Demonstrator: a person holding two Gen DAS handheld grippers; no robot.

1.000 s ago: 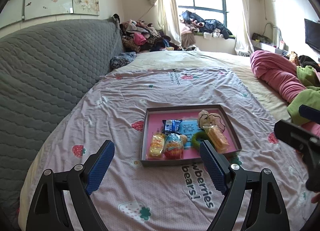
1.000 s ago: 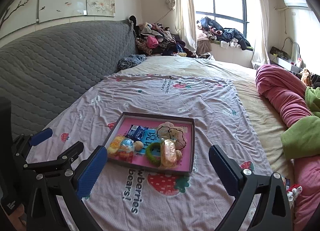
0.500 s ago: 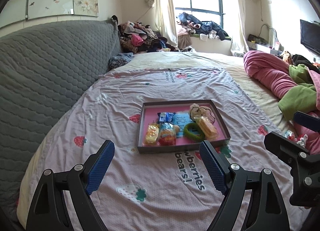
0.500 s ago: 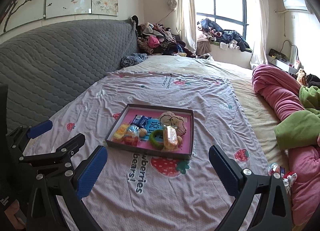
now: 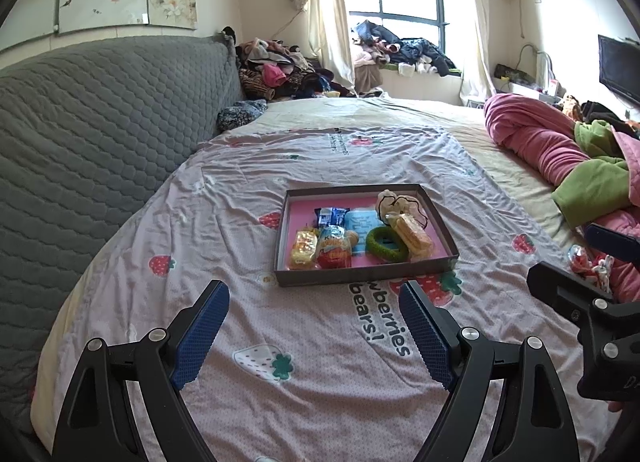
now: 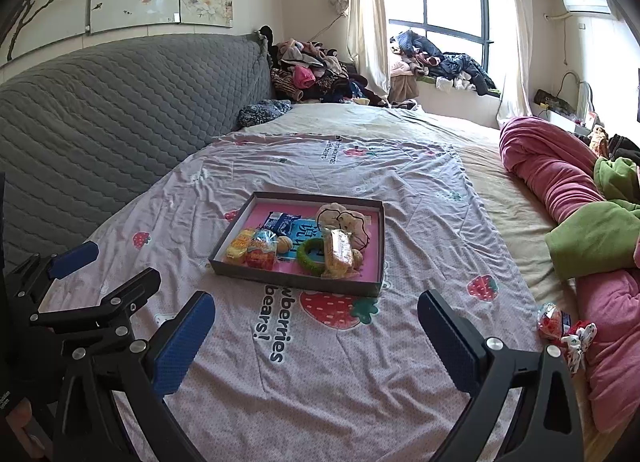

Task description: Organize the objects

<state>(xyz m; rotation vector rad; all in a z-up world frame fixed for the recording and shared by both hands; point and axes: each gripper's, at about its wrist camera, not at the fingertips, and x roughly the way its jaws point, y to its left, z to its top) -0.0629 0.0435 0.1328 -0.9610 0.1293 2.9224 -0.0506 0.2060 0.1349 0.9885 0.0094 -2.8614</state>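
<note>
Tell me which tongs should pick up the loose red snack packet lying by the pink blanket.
Right. The red snack packet lies just beyond the right tongs, on their outer side. The left tongs sit farther over. Both are open and empty.

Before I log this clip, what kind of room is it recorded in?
A lived-in bedroom, most likely: a wide bed under a pink strawberry-print sheet, a grey quilted padded headboard along its side, and loose clothes heaped on the window ledge.
</note>
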